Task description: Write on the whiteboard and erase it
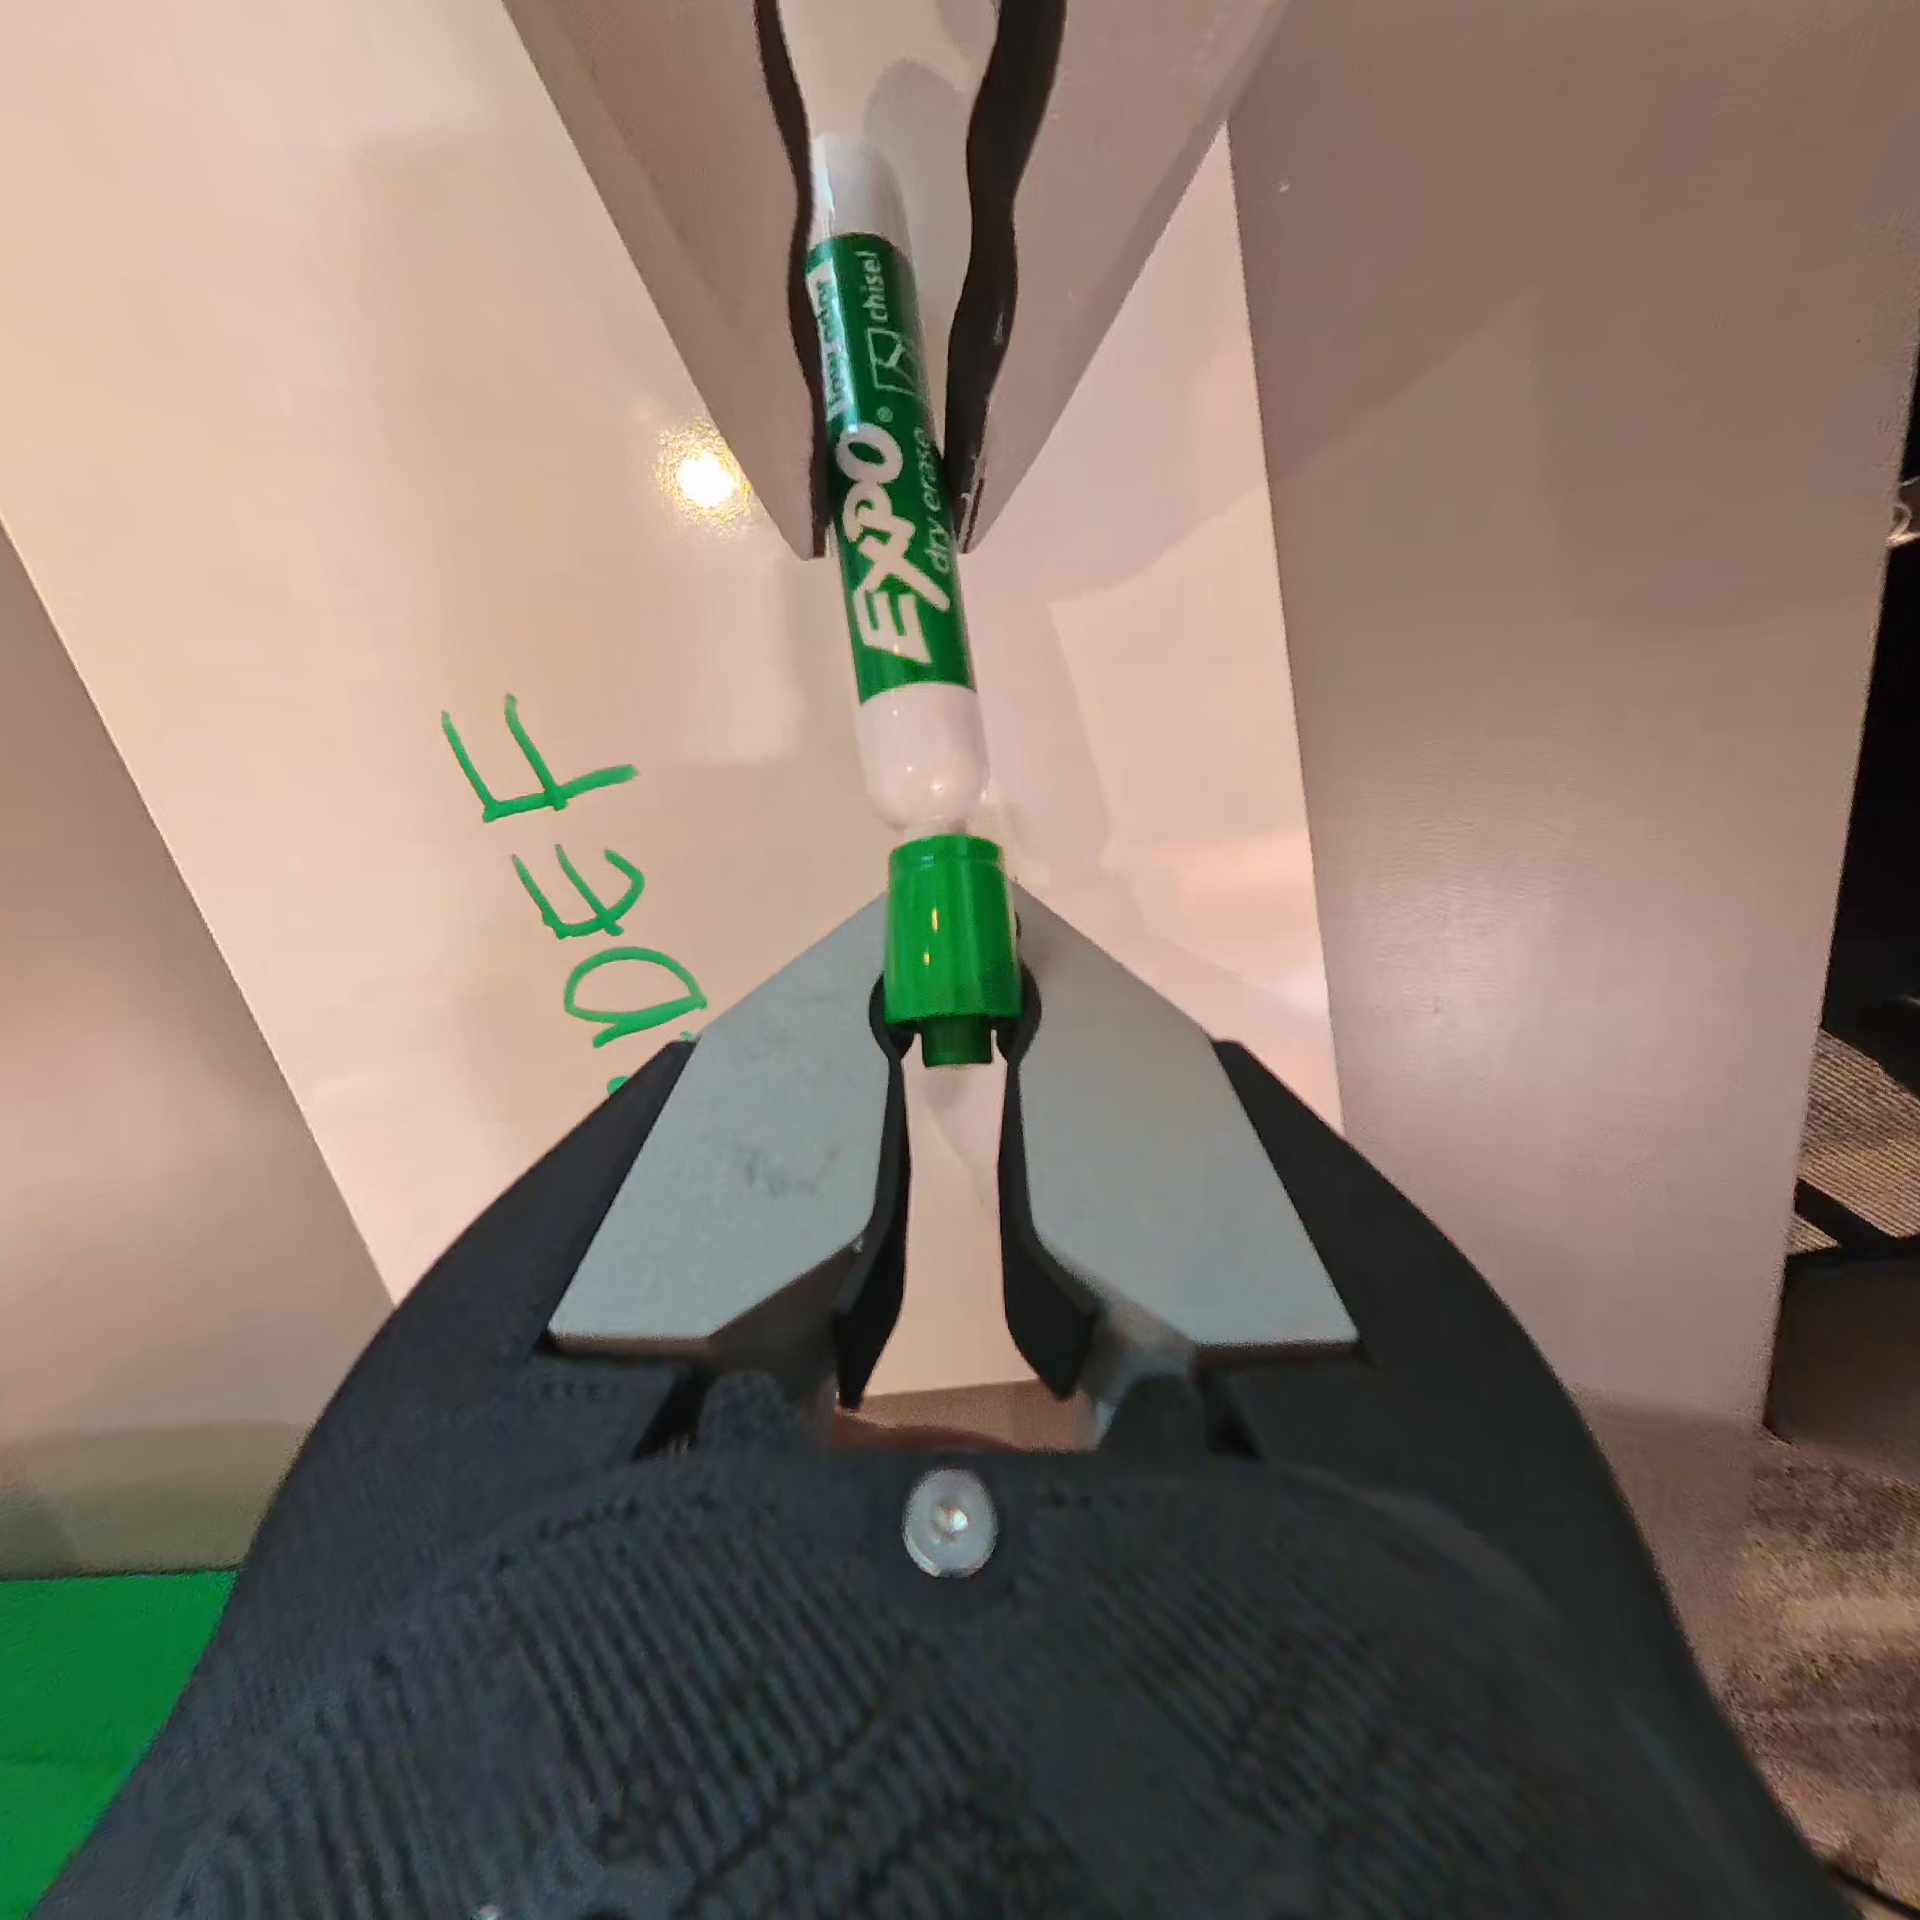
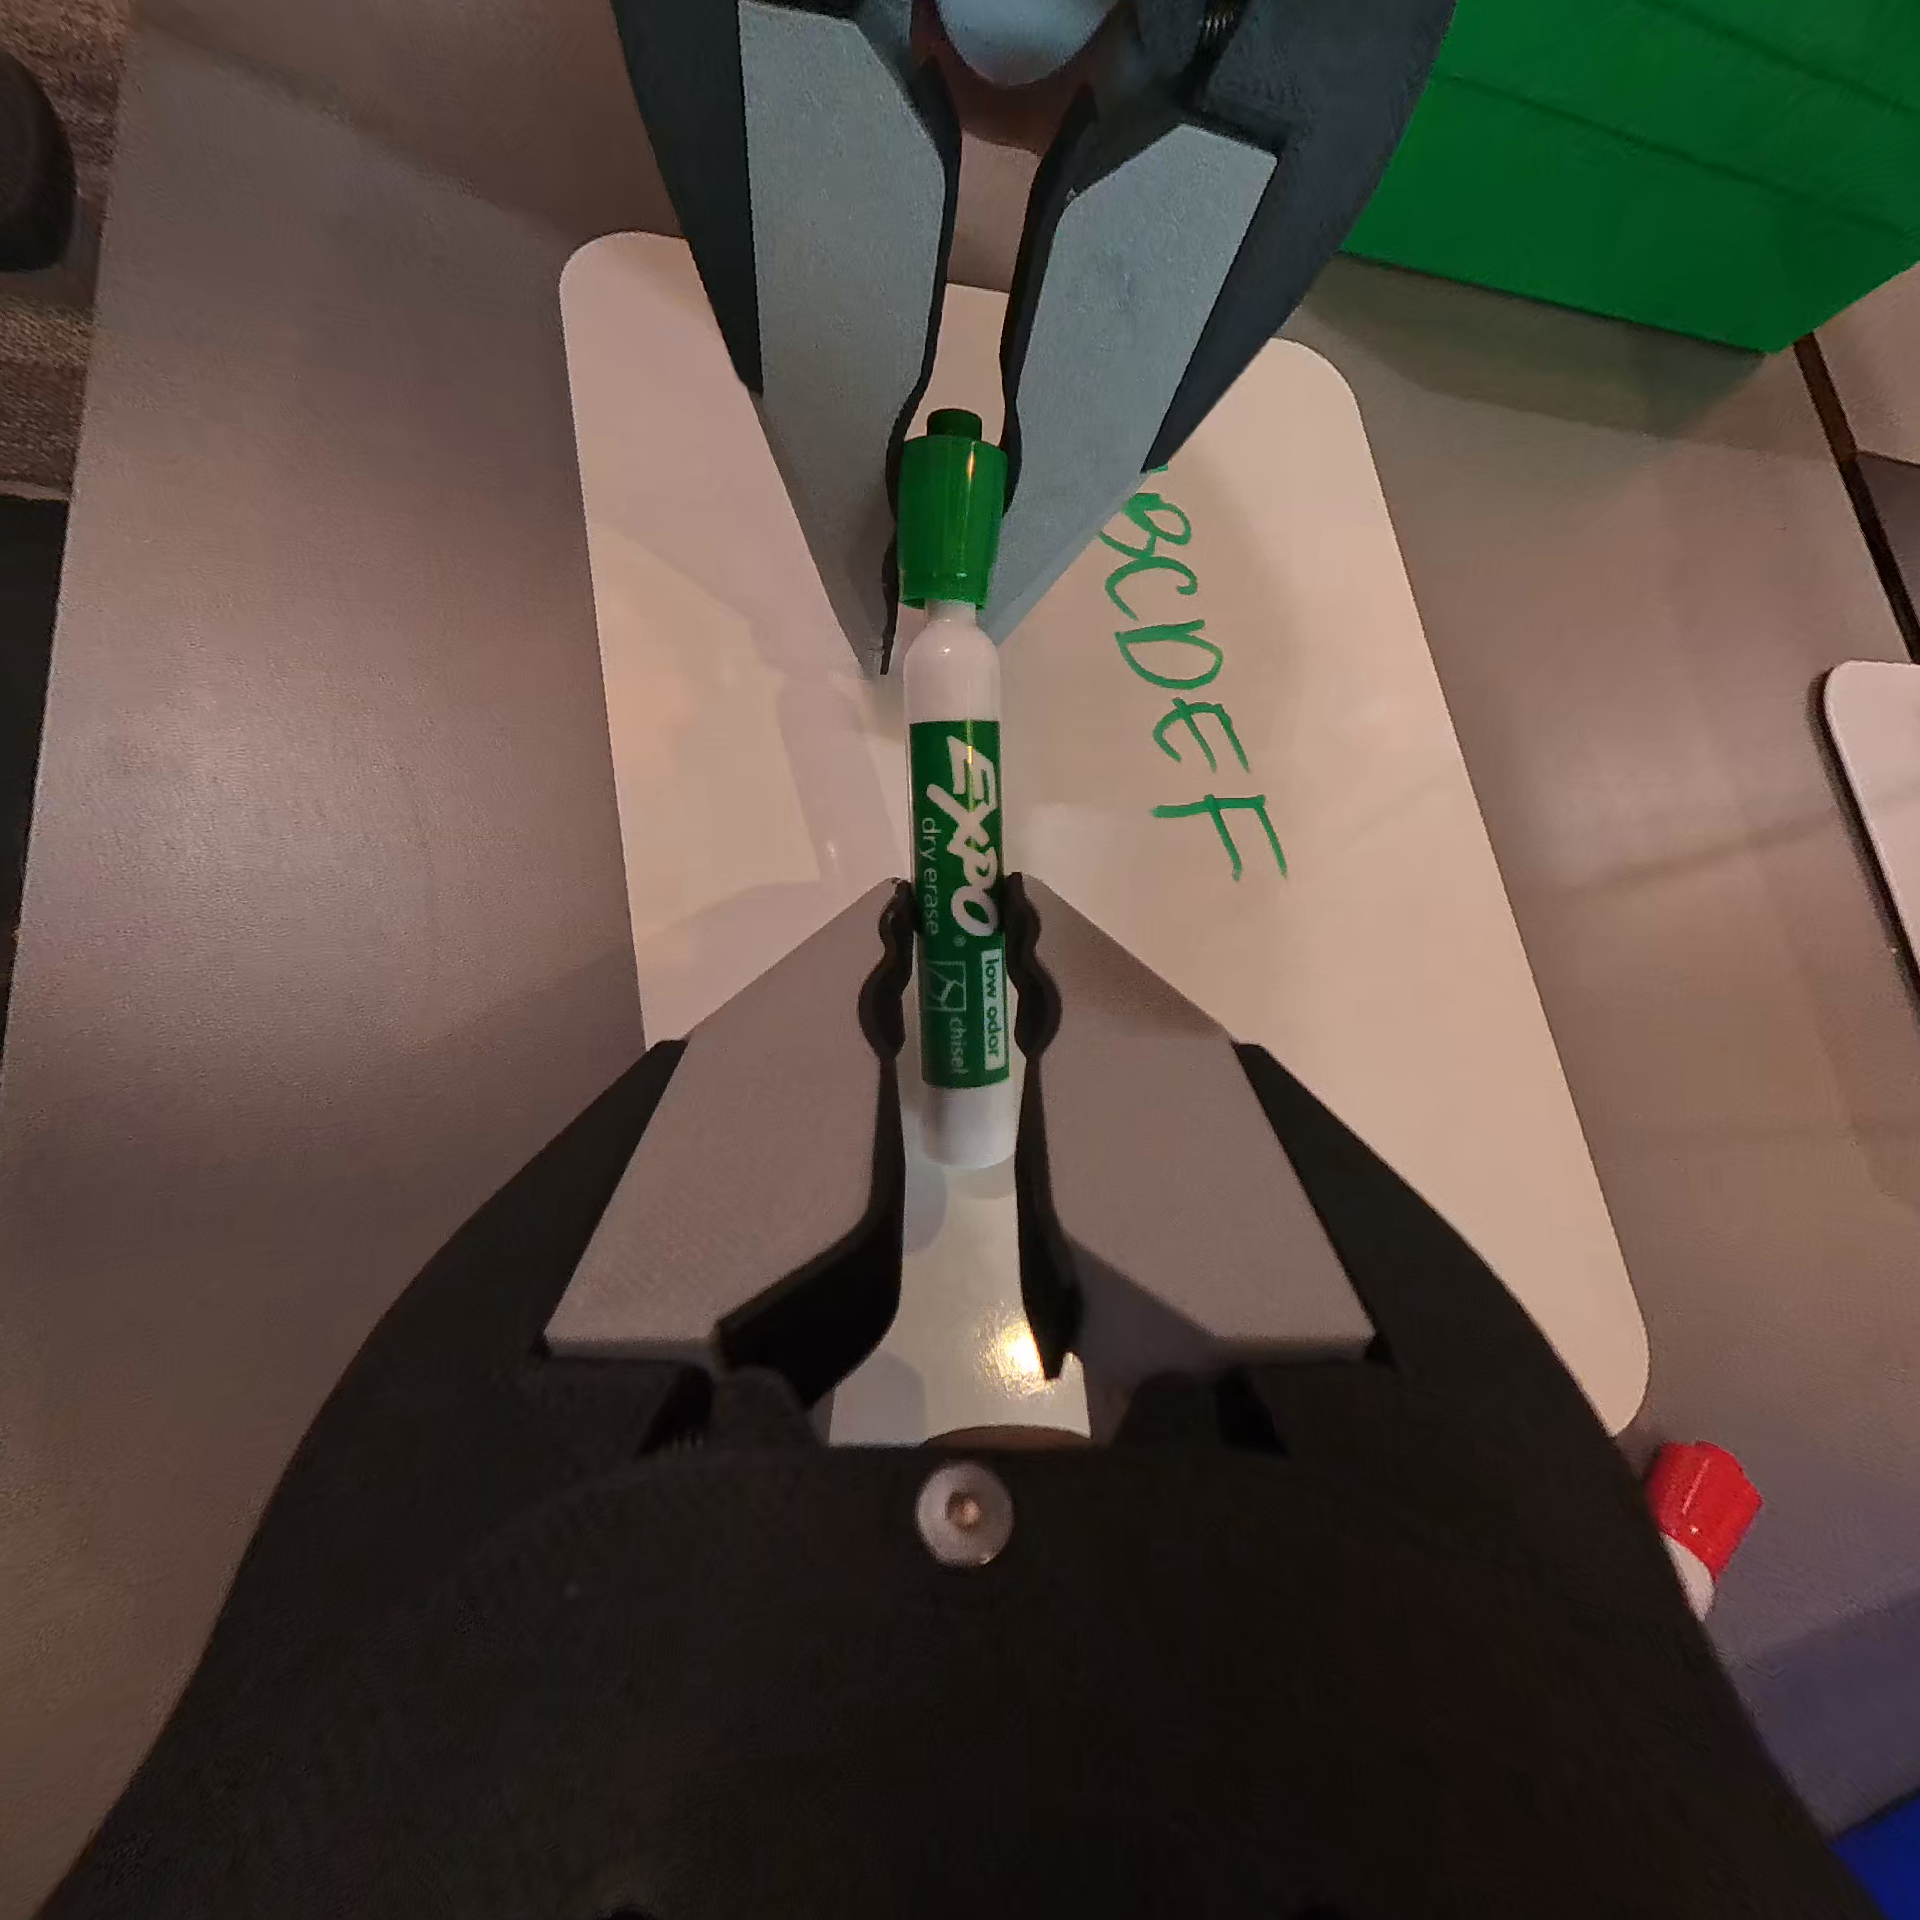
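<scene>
A green-and-white dry-erase marker [image 2: 958, 831] is held level above the whiteboard [image 2: 1403, 1039] between both grippers. My right gripper [image 2: 956, 904] is shut on the marker's barrel. My left gripper [image 1: 948, 935] is shut on the green cap [image 1: 945, 925], which sits over the marker's tip end and hides the tip. In the left wrist view the barrel [image 1: 904, 582] runs up into the right gripper [image 1: 894, 520]. In the right wrist view the left gripper [image 2: 940, 582] comes from the top onto the cap [image 2: 951, 520]. Green handwritten letters [image 2: 1195, 727] run along the whiteboard [image 1: 416, 520], right of the marker.
The whiteboard lies on a grey table [image 2: 312, 831]. A green box [image 2: 1662, 156] stands at the far right. A red-capped marker [image 2: 1704, 1507] lies by the board's near right corner. The edge of another white board [image 2: 1881, 779] shows at the right. Carpet [image 1: 1849, 1143] lies beyond the table.
</scene>
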Demonstrator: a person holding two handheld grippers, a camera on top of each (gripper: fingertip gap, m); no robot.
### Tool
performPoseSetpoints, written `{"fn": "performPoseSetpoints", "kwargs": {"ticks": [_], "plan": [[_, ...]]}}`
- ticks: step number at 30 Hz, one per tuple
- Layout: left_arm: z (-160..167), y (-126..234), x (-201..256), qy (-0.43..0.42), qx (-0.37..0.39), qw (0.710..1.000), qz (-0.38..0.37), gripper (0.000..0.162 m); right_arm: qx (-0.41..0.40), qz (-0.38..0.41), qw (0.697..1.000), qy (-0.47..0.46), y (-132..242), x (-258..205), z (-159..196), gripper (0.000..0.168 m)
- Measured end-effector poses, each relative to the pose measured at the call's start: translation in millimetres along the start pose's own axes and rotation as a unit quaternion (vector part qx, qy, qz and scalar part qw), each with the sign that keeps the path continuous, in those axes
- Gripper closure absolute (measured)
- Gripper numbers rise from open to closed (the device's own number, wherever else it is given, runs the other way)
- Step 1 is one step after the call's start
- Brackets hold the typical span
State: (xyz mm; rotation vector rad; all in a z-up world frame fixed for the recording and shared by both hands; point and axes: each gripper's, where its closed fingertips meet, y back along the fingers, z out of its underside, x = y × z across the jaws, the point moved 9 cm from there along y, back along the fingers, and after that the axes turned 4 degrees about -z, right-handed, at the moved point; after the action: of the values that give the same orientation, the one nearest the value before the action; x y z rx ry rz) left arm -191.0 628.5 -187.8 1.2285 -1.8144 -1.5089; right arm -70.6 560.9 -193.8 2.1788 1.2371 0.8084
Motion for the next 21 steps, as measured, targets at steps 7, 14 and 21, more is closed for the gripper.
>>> {"fn": "performPoseSetpoints", "kwargs": {"ticks": [7, 14, 21], "plan": [[-6.2, -3.0, -8.8, 0.05, -0.037, 0.997, -0.044, 0.154, 0.013, -0.008, 1.0, -0.027, 3.0, 4.6, 5.4, 0.155], [-10.4, -4.4, -7.5, 0.049, -0.025, 0.998, -0.036, 0.155, 0.052, -0.022, 0.998, -0.031, 6.6, 4.6, 13.9, 0.155], [-14.1, -4.9, -6.6, 0.015, -0.034, 0.999, -0.016, 0.155, 0.063, -0.018, 0.997, -0.031, 7.4, 4.2, 16.6, 0.155]]}}
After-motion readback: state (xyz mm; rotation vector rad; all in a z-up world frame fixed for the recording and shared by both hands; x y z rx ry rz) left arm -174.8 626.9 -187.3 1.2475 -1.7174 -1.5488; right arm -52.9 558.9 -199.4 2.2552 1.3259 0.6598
